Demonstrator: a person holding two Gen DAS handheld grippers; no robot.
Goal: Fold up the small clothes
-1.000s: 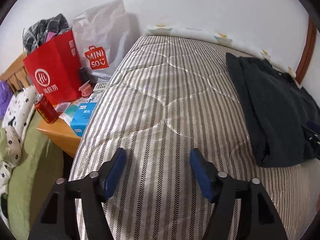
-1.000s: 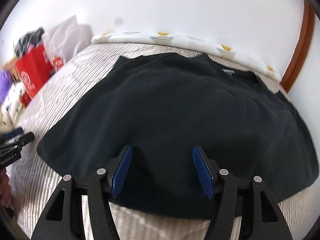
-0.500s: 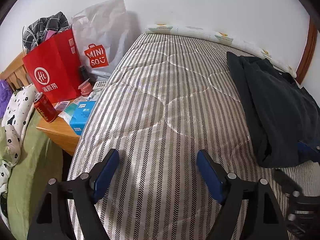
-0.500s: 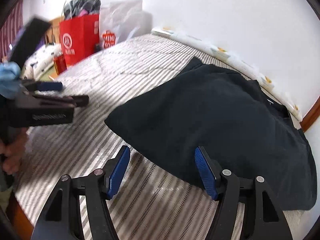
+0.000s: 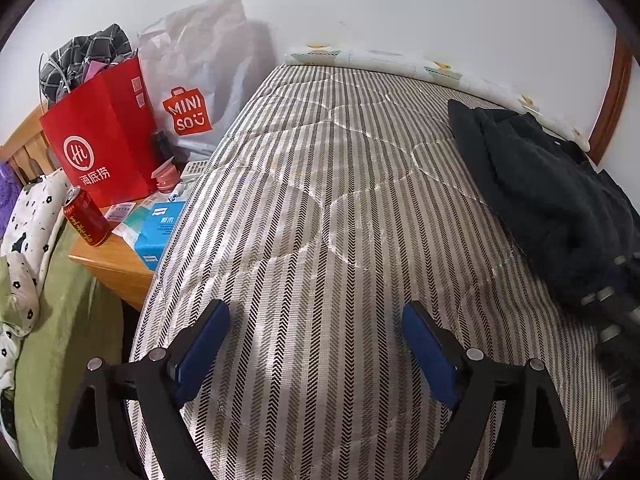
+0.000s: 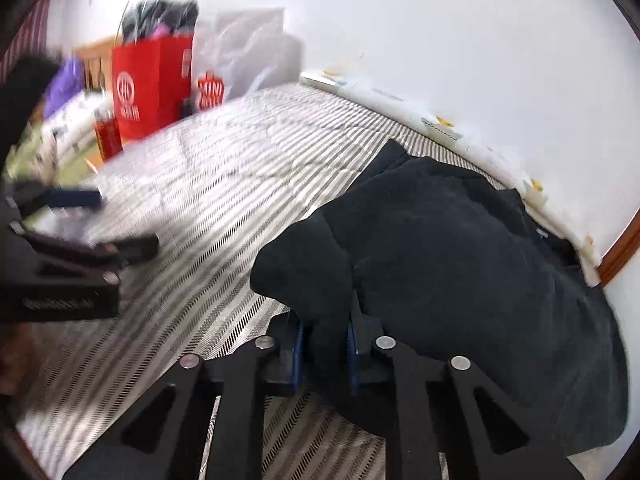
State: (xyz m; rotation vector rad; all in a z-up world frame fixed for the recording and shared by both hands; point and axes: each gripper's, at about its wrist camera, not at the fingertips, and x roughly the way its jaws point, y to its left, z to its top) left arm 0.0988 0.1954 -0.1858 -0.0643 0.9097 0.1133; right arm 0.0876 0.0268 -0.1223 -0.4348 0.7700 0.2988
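Observation:
A dark navy garment (image 6: 460,260) lies rumpled on the right side of the striped mattress (image 5: 320,200). In the left wrist view the same garment (image 5: 540,200) sits at the right edge. My right gripper (image 6: 325,328) is closing on the garment's near left corner, and its blue pads pinch a fold of fabric. My left gripper (image 5: 315,312) hovers over bare mattress, its jaws opening wide with nothing between them. That left gripper (image 6: 120,224) shows blurred at the left of the right wrist view. The right gripper (image 5: 616,304) shows at the garment's near corner.
Left of the bed stands a wooden bedside table (image 5: 112,264) with a red paper bag (image 5: 100,148), a white shopping bag (image 5: 200,80), a red can (image 5: 86,216) and a blue tissue pack (image 5: 158,232). A white wall and wooden trim (image 5: 608,92) bound the far side.
My right gripper swung left to the garment's near corner and closed on the fabric. My left gripper's jaws spread wider while it stayed over the same patch of mattress.

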